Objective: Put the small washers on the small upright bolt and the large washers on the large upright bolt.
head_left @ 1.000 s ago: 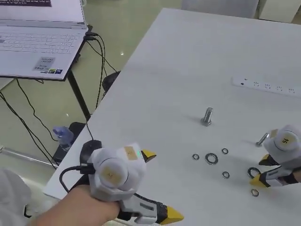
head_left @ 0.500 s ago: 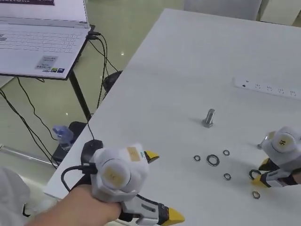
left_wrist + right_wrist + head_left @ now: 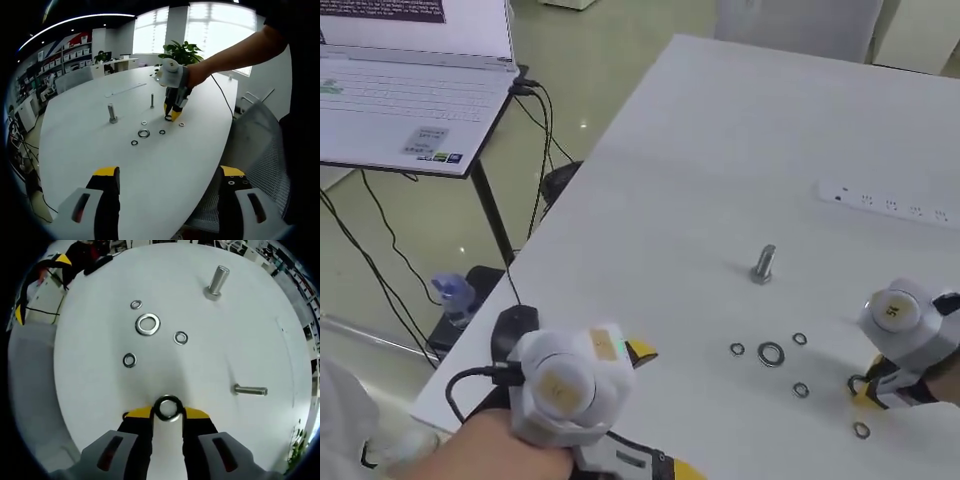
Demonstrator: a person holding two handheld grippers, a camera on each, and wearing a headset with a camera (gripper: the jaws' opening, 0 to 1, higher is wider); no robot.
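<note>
One large washer (image 3: 159, 404) is gripped between the closed fingers of the right gripper (image 3: 167, 413). From these fingers the large upright bolt (image 3: 216, 281) stands well ahead and a little to the right; the small upright bolt (image 3: 250, 389) is nearer, on the right. The left gripper (image 3: 168, 172) is wide open, empty, and well apart from both bolts.

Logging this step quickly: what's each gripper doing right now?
Left gripper: open, holding nothing.
Right gripper: closed on a large washer.
</note>
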